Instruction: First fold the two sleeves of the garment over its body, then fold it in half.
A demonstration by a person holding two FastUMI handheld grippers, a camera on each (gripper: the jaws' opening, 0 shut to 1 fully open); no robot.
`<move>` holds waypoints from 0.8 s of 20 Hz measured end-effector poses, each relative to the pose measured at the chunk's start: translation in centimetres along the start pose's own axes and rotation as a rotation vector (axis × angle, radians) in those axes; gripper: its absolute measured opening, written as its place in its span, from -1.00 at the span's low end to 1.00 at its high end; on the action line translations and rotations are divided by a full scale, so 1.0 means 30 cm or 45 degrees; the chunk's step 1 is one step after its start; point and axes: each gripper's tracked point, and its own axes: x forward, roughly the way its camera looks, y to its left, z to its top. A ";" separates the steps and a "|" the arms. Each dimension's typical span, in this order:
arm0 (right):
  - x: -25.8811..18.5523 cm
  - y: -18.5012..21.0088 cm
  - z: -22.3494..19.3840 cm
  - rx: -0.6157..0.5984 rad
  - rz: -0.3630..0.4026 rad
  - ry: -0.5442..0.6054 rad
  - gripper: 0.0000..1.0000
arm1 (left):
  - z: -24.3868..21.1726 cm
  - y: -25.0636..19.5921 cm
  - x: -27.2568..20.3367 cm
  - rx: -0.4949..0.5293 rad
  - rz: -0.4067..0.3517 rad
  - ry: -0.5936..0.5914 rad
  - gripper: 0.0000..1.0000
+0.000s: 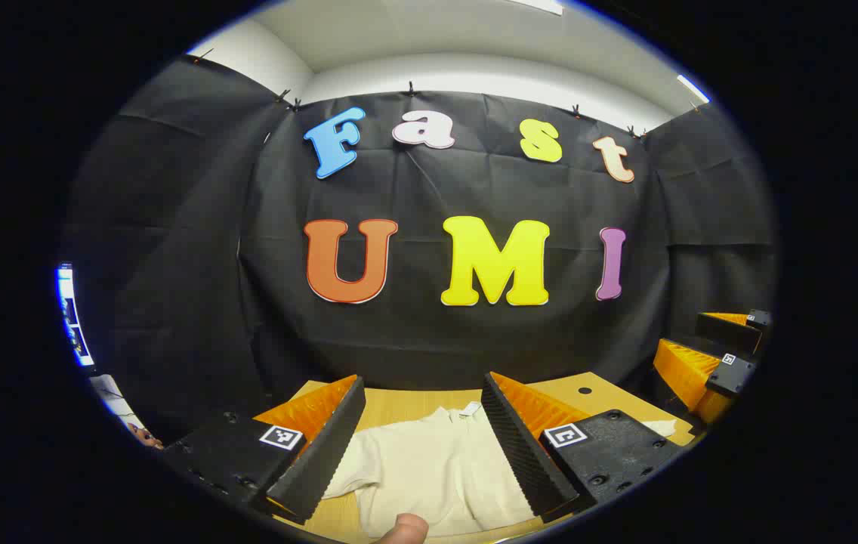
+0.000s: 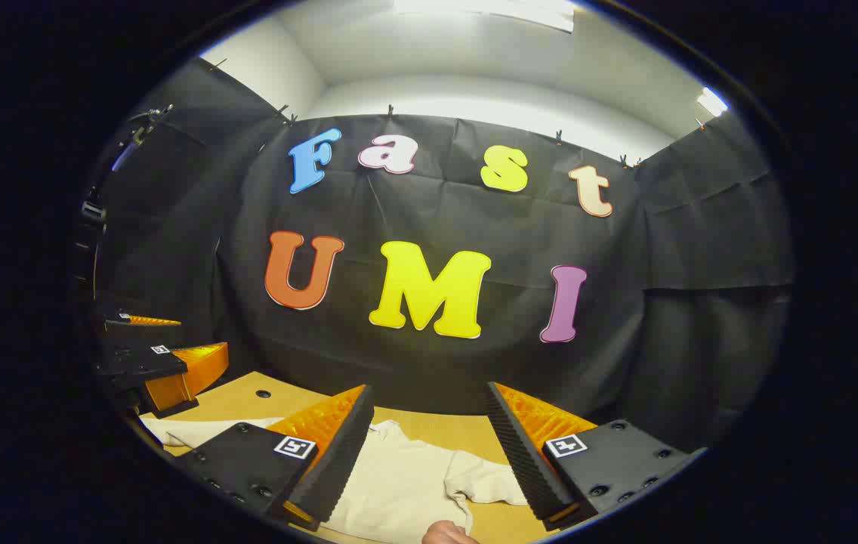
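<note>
Left gripper (image 1: 421,423): jaws spread wide, nothing between them, raised above the table (image 1: 399,404) and touching nothing. In the left gripper view the shirt (image 1: 429,472) shows through the gap between its fingers. Right gripper (image 2: 429,431): jaws likewise spread wide, holding nothing, clear of the cloth below.

Table: light wood, running up to the black cloth wall (image 1: 429,317). A small dark hole (image 1: 585,391) in the tabletop toward the back.

Shirt: cream, lying flat on the table below both grippers. In the left gripper view the collar with its small white tag (image 1: 468,410) points away toward the wall, so the long axis runs from the near edge to the back. One sleeve spreads out to the left, reaching behind the left finger. In the right gripper view the body lies between the fingers and a short sleeve (image 2: 486,476) sticks out to the right, lying rumpled on bare wood, not folded over the body.

Each gripper shows at the edge of the other's view: the right one at far right in the left gripper view (image 1: 731,355), the left one at far left in the right gripper view (image 2: 172,351), both open and well apart.

A fingertip (image 1: 402,527) shows at the bottom edge of the left gripper view.
</note>
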 end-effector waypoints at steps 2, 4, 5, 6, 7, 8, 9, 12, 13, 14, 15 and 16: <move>0.008 -0.024 -0.005 0.002 -0.013 0.003 0.88 | 0.006 -0.027 0.005 0.007 -0.017 -0.009 0.99; 0.014 -0.057 -0.009 0.005 -0.035 0.001 0.86 | 0.003 -0.043 0.012 0.018 -0.021 -0.004 0.99; 0.020 -0.070 -0.016 0.015 -0.039 0.004 0.86 | 0.000 -0.051 0.014 0.020 -0.020 -0.002 0.99; 0.022 -0.080 -0.022 0.021 -0.045 0.008 0.86 | -0.002 -0.055 0.022 0.018 -0.023 0.000 0.99; 0.027 -0.087 -0.029 0.020 -0.044 0.013 0.86 | -0.008 -0.062 0.028 0.018 -0.023 0.001 0.99; 0.032 -0.091 -0.035 0.018 -0.042 0.020 0.86 | -0.012 -0.063 0.028 0.024 -0.019 0.008 0.99; 0.037 -0.103 -0.044 0.021 -0.044 0.025 0.88 | -0.024 -0.064 0.035 0.030 -0.013 0.016 0.99; 0.051 -0.126 -0.055 0.037 -0.046 0.035 0.86 | -0.038 -0.075 0.043 0.035 -0.004 0.029 0.99; 0.053 -0.134 -0.059 0.041 -0.045 0.037 0.86 | -0.041 -0.073 0.046 0.038 0.001 0.035 0.99; 0.057 -0.142 -0.061 0.043 -0.046 0.039 0.86 | -0.048 -0.074 0.049 0.040 0.006 0.039 0.99; 0.058 -0.150 -0.066 0.047 -0.046 0.040 0.86 | -0.050 -0.077 0.051 0.039 0.009 0.043 0.99; 0.063 -0.156 -0.066 0.051 -0.046 0.042 0.86 | -0.054 -0.079 0.053 0.038 0.014 0.048 0.99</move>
